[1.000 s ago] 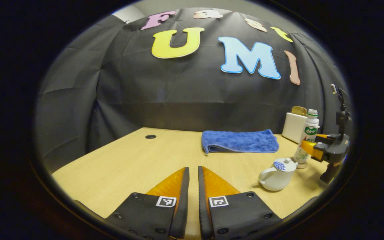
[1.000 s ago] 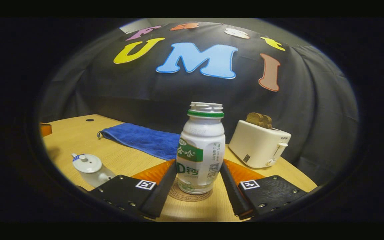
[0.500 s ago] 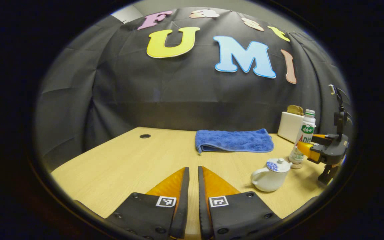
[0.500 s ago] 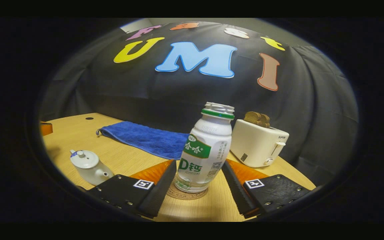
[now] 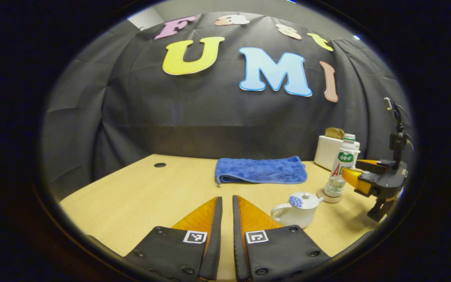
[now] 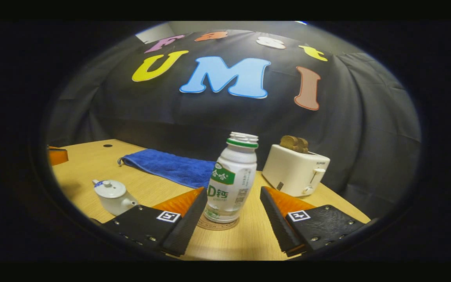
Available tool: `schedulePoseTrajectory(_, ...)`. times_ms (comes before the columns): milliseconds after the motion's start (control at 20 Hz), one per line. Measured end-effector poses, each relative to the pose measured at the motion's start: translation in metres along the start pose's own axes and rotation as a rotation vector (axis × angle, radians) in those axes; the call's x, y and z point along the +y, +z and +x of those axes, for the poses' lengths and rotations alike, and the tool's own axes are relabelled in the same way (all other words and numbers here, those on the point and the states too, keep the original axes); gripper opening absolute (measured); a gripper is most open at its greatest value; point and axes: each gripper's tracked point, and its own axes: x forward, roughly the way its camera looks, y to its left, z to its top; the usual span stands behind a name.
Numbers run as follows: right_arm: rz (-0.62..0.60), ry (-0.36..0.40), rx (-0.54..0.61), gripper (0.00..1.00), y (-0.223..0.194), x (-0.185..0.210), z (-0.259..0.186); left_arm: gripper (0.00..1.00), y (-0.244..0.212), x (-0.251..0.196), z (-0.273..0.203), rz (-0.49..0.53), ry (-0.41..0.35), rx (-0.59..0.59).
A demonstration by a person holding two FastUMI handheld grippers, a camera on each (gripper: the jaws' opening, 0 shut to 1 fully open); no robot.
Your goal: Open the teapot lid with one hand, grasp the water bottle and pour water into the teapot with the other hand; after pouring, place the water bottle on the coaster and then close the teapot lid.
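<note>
Standing upright on a round coaster (image 6: 216, 224), the white plastic water bottle (image 6: 230, 178) is showing a green label, a green neck ring and an uncapped threaded mouth. The right gripper (image 6: 231, 204) is framing it with jaws spread, its left finger seeming to touch the bottle and the right one apart from it. A glossy white teapot (image 5: 296, 204), lid on, is sitting nearby on the pale wood-grain worktop (image 5: 139, 192). The left gripper (image 5: 225, 211) is hovering with jaws nearly pressed together, pinching nothing. A fluffy blue towel (image 5: 260, 170) and a white toaster (image 6: 296, 170) are lying behind.
</note>
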Motion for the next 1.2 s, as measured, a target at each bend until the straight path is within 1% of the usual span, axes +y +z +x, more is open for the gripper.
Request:
schedulePoseTrajectory(150,0.042,0.003,-0.011,0.84,-0.001,-0.003,-0.026,0.22,0.003,-0.031,-0.011,-0.012,-0.042,-0.014)
schedulePoseTrajectory(200,0.058,0.005,-0.018,0.84,-0.001,-0.004,-0.036,0.24,0.004,-0.043,-0.015,-0.013,-0.06,-0.02)
schedulePoseTrajectory(300,0.086,0.002,-0.036,0.84,0.001,-0.006,-0.056,0.22,0.005,-0.067,-0.025,-0.008,-0.088,-0.041)
schedulePoseTrajectory(450,0.126,0.002,-0.058,0.84,0.0,-0.008,-0.087,0.23,0.005,-0.104,-0.046,0.001,-0.135,-0.066)
schedulePoseTrajectory(600,0.134,-0.003,-0.075,0.84,-0.007,-0.009,-0.111,0.22,0.0,-0.136,-0.066,-0.001,-0.181,-0.089)
schedulePoseTrajectory(650,0.132,-0.004,-0.081,0.7,-0.008,-0.01,-0.118,0.23,-0.003,-0.144,-0.071,-0.004,-0.193,-0.095)
schedulePoseTrajectory(700,0.133,-0.002,-0.085,0.84,-0.009,-0.009,-0.124,0.23,-0.005,-0.151,-0.077,-0.006,-0.2,-0.098)
schedulePoseTrajectory(800,0.141,0.008,-0.093,0.84,-0.014,-0.004,-0.135,0.23,-0.009,-0.162,-0.084,-0.011,-0.211,-0.109)
schedulePoseTrajectory(900,0.138,0.008,-0.096,0.84,-0.018,-0.003,-0.142,0.23,-0.018,-0.166,-0.087,-0.003,-0.202,-0.107)
schedulePoseTrajectory(950,0.135,0.007,-0.102,0.7,-0.02,-0.002,-0.143,0.23,-0.023,-0.168,-0.087,0.002,-0.197,-0.103)
schedulePoseTrajectory(1000,0.13,0.01,-0.105,0.84,-0.021,-0.001,-0.144,0.23,-0.027,-0.17,-0.086,0.008,-0.196,-0.095)
schedulePoseTrajectory(1050,0.127,0.012,-0.108,0.84,-0.021,0.0,-0.145,0.23,-0.031,-0.17,-0.085,0.011,-0.193,-0.088)
schedulePoseTrajectory(1100,0.127,0.016,-0.109,0.7,-0.022,0.002,-0.144,0.23,-0.034,-0.171,-0.084,0.012,-0.187,-0.083)
schedulePoseTrajectory(1150,0.13,0.019,-0.111,0.7,-0.023,0.002,-0.145,0.22,-0.034,-0.168,-0.084,0.015,-0.18,-0.09)
schedulePoseTrajectory(1200,0.135,0.023,-0.111,0.84,-0.023,0.003,-0.145,0.22,-0.032,-0.169,-0.081,0.019,-0.175,-0.098)
